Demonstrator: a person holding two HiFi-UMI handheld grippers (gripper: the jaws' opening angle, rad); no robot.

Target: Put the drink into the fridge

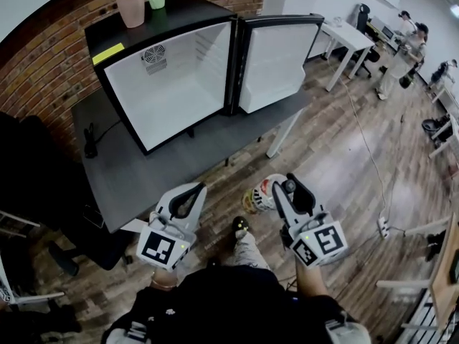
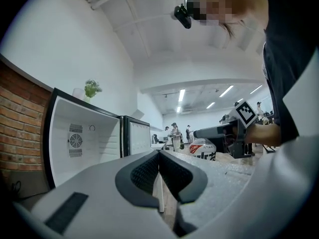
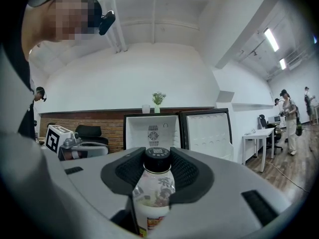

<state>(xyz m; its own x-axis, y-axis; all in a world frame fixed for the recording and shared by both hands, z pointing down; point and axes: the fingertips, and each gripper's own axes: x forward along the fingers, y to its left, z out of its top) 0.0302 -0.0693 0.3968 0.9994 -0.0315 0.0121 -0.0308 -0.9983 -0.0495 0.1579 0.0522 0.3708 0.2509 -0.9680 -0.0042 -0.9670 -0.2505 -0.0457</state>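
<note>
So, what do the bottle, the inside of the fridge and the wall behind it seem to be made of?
The bottle looks like clear glossy plastic: pale drink shows through, under a black cap. The fridge has a smooth white lining, probably plastic. The wall is rough red brick, mortar lines visible.

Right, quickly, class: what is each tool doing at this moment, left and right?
Left tool: closed, nothing between its jaws.
Right tool: closed on the drink bottle.
</note>
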